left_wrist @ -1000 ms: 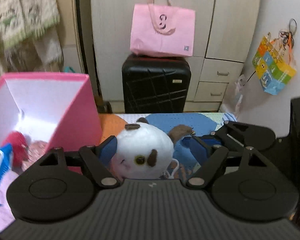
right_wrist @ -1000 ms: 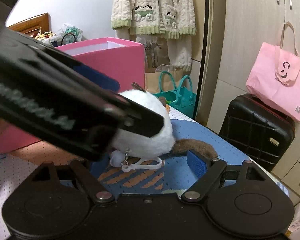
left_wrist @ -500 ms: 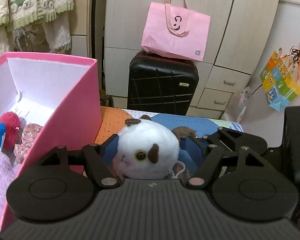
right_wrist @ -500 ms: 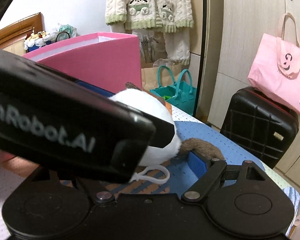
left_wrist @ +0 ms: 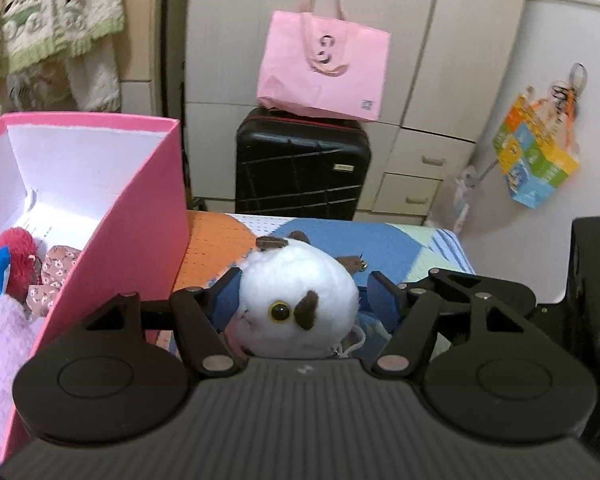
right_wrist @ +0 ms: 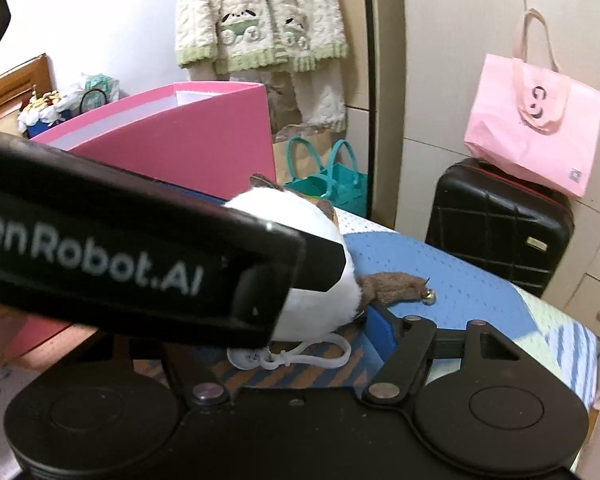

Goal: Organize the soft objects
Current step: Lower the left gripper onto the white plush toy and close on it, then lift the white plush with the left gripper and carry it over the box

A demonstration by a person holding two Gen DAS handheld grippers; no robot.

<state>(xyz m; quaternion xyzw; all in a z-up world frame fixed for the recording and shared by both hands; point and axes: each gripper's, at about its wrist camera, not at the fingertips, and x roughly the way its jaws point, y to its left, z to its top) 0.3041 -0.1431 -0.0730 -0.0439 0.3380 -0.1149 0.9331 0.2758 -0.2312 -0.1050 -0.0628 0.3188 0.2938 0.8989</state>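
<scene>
A round white plush toy (left_wrist: 296,304) with brown ears, a yellow eye and a white clip loop sits between the blue pads of my left gripper (left_wrist: 306,292). The left pad touches it; the right pad stands slightly off it. The plush also shows in the right wrist view (right_wrist: 320,280), partly hidden behind the left gripper's black body (right_wrist: 140,256). My right gripper (right_wrist: 332,320) is open close to the plush; only its right finger (right_wrist: 384,328) shows. A pink box (left_wrist: 140,216) at left holds a red plush (left_wrist: 14,256), floral fabric and a lilac plush (left_wrist: 4,344).
The plush rests on a table with a blue, orange and striped cloth (left_wrist: 380,244). Behind stand a black suitcase (left_wrist: 300,168) with a pink bag (left_wrist: 324,68) on top, cabinet drawers, a colourful hanging bag (left_wrist: 536,160), and teal bags (right_wrist: 332,184) on the floor.
The left gripper's jaws closed in around the plush, then widened a little on the right side. The left view shifted slightly; the right gripper drew nearer to the plush.
</scene>
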